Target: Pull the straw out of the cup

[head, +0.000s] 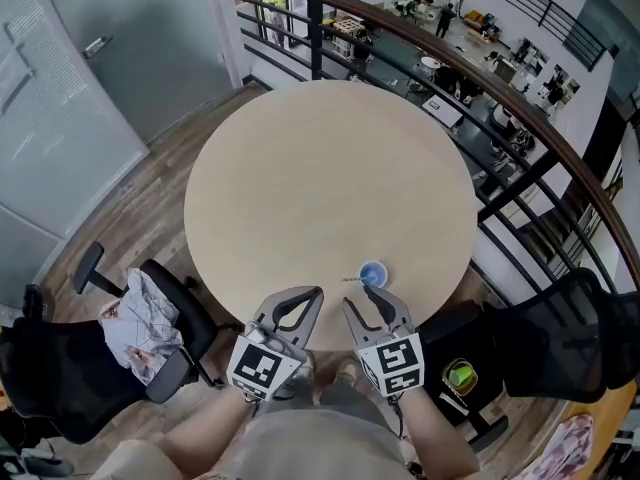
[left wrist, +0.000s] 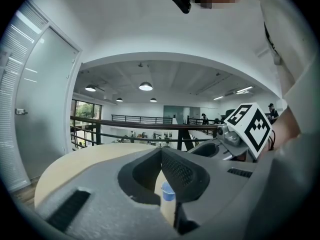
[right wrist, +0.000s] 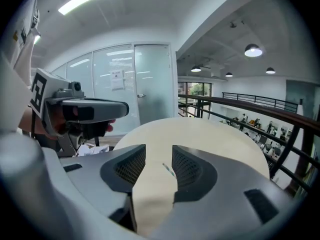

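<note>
A small blue cup [head: 372, 273] stands near the front edge of the round beige table [head: 320, 178]. A thin straw [head: 352, 279] lies flat just left of the cup, apparently on the tabletop. My right gripper [head: 357, 296] is open right behind them with nothing between its pads. In the right gripper view the straw [right wrist: 168, 170] shows on the table beyond the open gap of that gripper [right wrist: 159, 149]. My left gripper [head: 316, 292] hangs at the table's edge with its tips together, empty. In the left gripper view the cup [left wrist: 168, 191] shows through the slit below the closed tips.
A black office chair [head: 170, 328] with a cloth on it stands at the front left, another black chair [head: 575, 343] at the right. A dark railing [head: 480, 78] curves behind the table above a lower floor. A glass door [head: 60, 88] is at the left.
</note>
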The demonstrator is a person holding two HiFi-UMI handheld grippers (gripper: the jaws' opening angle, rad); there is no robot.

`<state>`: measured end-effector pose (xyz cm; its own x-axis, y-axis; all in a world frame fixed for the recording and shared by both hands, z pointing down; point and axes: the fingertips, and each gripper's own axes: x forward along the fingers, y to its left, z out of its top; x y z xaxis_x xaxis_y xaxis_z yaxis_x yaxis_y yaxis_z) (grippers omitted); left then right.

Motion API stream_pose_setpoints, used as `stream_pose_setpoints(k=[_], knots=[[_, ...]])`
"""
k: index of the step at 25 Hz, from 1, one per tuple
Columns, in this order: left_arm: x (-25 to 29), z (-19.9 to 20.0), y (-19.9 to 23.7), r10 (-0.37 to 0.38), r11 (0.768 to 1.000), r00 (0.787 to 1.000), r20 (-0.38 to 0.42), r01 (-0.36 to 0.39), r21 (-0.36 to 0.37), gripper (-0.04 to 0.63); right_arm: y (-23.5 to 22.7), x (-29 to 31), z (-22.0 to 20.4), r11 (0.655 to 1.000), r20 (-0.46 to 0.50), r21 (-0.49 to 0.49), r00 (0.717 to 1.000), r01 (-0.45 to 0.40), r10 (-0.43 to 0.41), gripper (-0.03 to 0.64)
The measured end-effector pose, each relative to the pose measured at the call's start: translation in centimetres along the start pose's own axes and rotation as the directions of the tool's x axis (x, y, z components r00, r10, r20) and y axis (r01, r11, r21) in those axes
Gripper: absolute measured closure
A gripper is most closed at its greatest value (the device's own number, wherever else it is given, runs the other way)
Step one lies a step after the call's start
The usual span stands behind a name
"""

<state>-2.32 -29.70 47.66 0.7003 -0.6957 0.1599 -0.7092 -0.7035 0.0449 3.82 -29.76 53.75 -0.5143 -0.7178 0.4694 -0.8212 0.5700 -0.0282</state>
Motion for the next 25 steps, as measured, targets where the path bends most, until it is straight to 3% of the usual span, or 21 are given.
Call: stream_pose_setpoints(k=[7, 13, 22, 25], knots=[[2.0, -3.2, 1.4, 0.006, 1.000, 0.999, -0.047, -0.007, -0.001, 0.581, -1.6, 3.5, -3.6, 0.998, -0.084, -0.061, 0.996, 0.024, -0.029, 0.463], [3.2, -5.5, 2.3, -0.001, 1.000, 0.996, -0.094, 0.001, -0.006, 0.581, -2.7, 6.3, -6.7, 0.981, -0.149, -0.194, 0.987, 0.028, -0.058, 0.463], [3.7, -8.0, 3.6, 0.000, 1.000, 0.992, -0.124, -0.001, -0.008, 0.581, -3.1, 9.1, -8.2, 0.962, -0.155, -0.268, 0.983, 0.053, -0.097, 0.477], [3.4, -8.0, 4.0, 0.006, 1.000, 0.993, -0.116, -0.007, -0.008, 0.581, -3.3, 9.5, -8.1, 0.953, -0.147, -0.293, 0.982, 0.071, -0.118, 0.516]])
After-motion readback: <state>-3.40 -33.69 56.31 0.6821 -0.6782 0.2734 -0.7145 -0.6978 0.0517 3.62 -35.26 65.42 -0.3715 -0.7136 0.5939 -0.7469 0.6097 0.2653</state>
